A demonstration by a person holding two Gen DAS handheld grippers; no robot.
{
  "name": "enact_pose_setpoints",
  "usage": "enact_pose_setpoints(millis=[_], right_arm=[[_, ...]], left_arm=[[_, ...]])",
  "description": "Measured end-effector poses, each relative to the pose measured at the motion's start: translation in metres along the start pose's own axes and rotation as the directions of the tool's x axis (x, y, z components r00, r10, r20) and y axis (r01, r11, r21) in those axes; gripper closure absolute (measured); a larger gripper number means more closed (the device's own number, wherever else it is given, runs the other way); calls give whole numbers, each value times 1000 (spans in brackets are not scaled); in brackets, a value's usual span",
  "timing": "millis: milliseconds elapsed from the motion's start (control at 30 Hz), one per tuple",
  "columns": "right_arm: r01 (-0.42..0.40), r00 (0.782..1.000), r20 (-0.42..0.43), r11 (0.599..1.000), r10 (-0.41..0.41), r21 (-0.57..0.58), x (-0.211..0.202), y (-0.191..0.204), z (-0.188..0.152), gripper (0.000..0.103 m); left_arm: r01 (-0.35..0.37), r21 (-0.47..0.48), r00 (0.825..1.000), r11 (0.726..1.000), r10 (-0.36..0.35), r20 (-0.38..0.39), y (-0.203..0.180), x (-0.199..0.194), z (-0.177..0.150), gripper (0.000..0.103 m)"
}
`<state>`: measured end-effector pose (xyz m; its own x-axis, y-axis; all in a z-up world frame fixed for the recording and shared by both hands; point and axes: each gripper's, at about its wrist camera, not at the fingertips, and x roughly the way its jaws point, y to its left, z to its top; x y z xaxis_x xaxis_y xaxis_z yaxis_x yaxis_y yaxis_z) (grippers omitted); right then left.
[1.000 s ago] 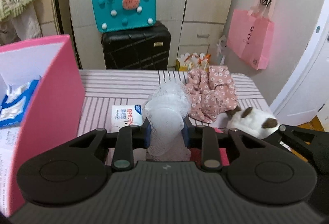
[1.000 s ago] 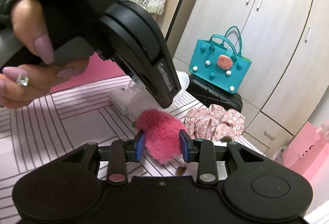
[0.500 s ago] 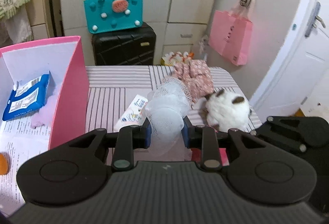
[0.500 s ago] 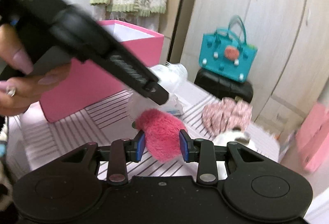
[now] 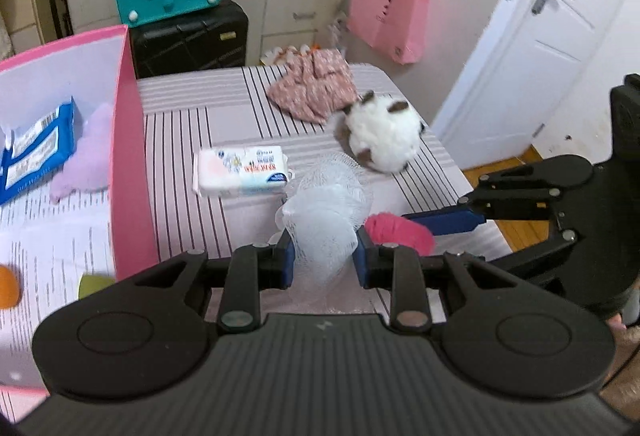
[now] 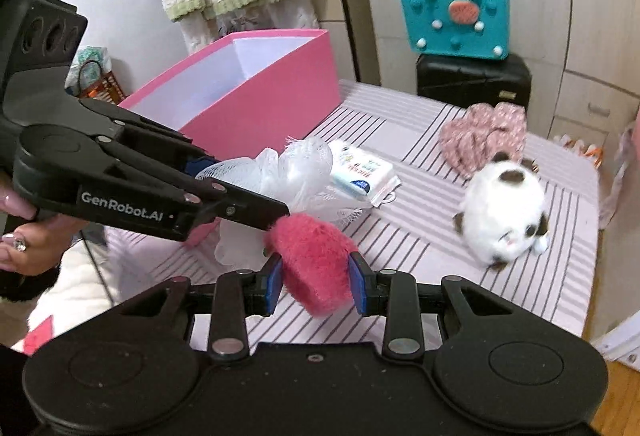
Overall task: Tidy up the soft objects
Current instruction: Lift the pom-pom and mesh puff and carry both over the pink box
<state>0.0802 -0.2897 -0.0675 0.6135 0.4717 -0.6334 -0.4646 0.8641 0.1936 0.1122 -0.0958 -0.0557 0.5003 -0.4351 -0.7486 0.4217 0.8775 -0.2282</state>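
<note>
Two views, L wrist first:
L tool: pinching white mesh bath pouf, lifted off striped worktop; prob. bound for pink box just to its left.
Box contents: blue wipes pack, lilac plush, already sorted.
Left out: tissue pack, floral cloth, white-brown plush.
R wrist view:
R tool: clamped on pink fuzzy item, held clear of worktop, close under L tool's arm, so both loads likely go in together.
Box: open top, beyond L tool.
</note>
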Motion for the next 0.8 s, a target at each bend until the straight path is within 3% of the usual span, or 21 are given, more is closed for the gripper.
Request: enact_pose_setpoints(millis=[233,433,500,600,800], right_arm=[[-53,999,-9,998,53,14,-16,26,-4,64],[-62,998,23,998,63,-14,-32,52,-2,64],[-64,997,47,998,65,-16,-39,62,-1,64],[-78,992,92,996,81,-41,-53,77,2,64],[-129,983,120,988,138,-79,-67,101,13,65]], left_arm=[[33,1,998,999,-33,-52,8,-28,-17,76],[75,-14,997,997,-75,-10,17,-68,-26,76],[39,-24,999,999,-38,4,17,-80,-30,76],[63,-48,998,997,-64,-11,17,-96,-34,76],[18,-22,999,1000,-17,31,19,-132,-39,75]])
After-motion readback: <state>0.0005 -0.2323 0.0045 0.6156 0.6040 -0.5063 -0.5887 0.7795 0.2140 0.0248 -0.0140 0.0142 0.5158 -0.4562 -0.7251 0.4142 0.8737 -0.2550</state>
